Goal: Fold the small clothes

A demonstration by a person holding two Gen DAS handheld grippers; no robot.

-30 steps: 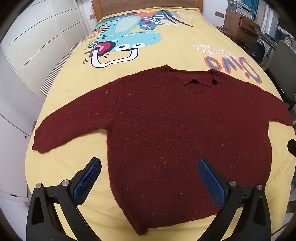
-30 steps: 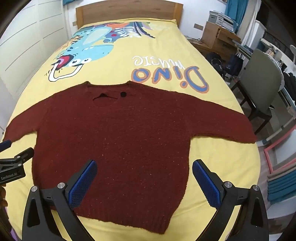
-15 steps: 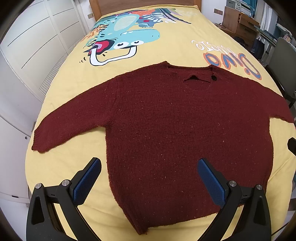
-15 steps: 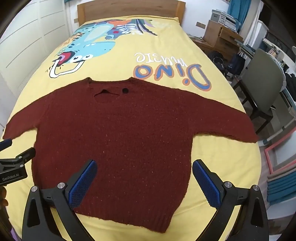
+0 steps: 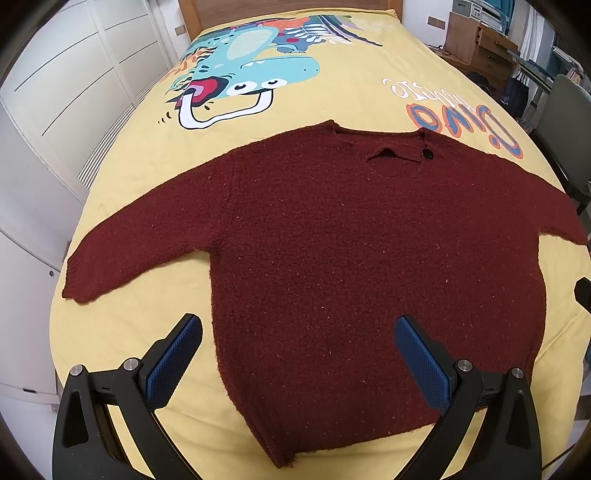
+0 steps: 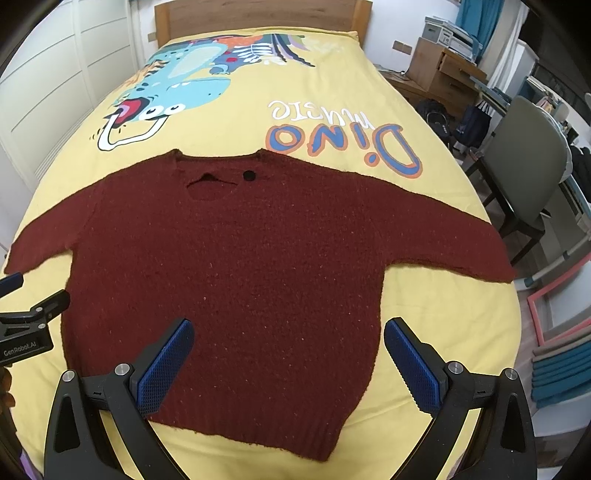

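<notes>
A dark red sweater (image 5: pixel 351 258) is spread flat on the yellow dinosaur bedspread (image 5: pixel 332 92) — sleeves stretched out to both sides, hem toward the cameras. The left gripper (image 5: pixel 297 354) is held above the hem with its blue pads wide apart and nothing between them. The right gripper (image 6: pixel 288 354) is likewise released — poised over the lower body of the sweater.

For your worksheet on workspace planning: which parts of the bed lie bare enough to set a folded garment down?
Bare: the bedspread between the sweater collar and the headboard; a small patch under each sleeve beside the body. Crowded: the near half, spanned edge to edge by the sweater, with both hand-held grippers over its hem.
</notes>
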